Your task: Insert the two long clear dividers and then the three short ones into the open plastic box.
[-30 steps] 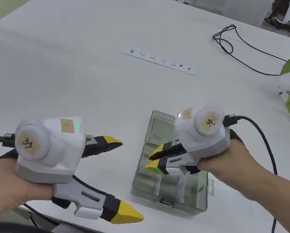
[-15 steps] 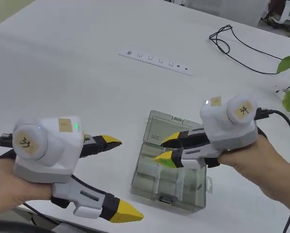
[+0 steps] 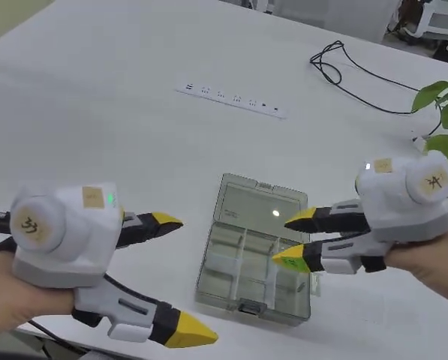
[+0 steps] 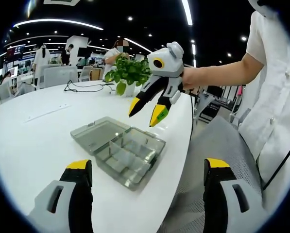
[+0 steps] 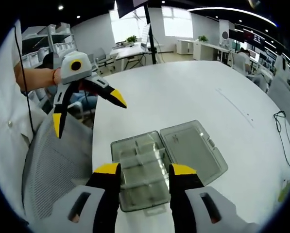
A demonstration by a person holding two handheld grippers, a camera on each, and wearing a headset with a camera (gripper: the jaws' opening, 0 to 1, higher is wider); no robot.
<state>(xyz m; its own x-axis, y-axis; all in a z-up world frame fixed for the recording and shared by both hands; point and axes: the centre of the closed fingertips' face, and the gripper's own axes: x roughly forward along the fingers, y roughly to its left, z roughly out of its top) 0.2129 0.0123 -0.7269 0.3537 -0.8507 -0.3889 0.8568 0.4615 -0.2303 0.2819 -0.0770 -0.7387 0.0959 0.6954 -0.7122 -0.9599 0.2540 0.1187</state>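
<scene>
Clear grey plastic box (image 3: 224, 300) lies open on the white table (image 3: 133, 135), with its lid (image 3: 260, 206) laid flat on the far side. Thin clear dividers (image 3: 242, 259) stand inside it as a grid; how many there are, I cannot count surely. The right gripper (image 3: 290, 240) hovers just above the box's right side, jaws apart, holding nothing. The left gripper (image 3: 186, 281) hangs left of the box, jaws wide apart, also empty. The inserting seems nearly finished; the next move is probably to check that each divider sits fully down.

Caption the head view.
Open yellow-tipped left gripper and right gripper flank the open clear plastic box on a white table.
</scene>
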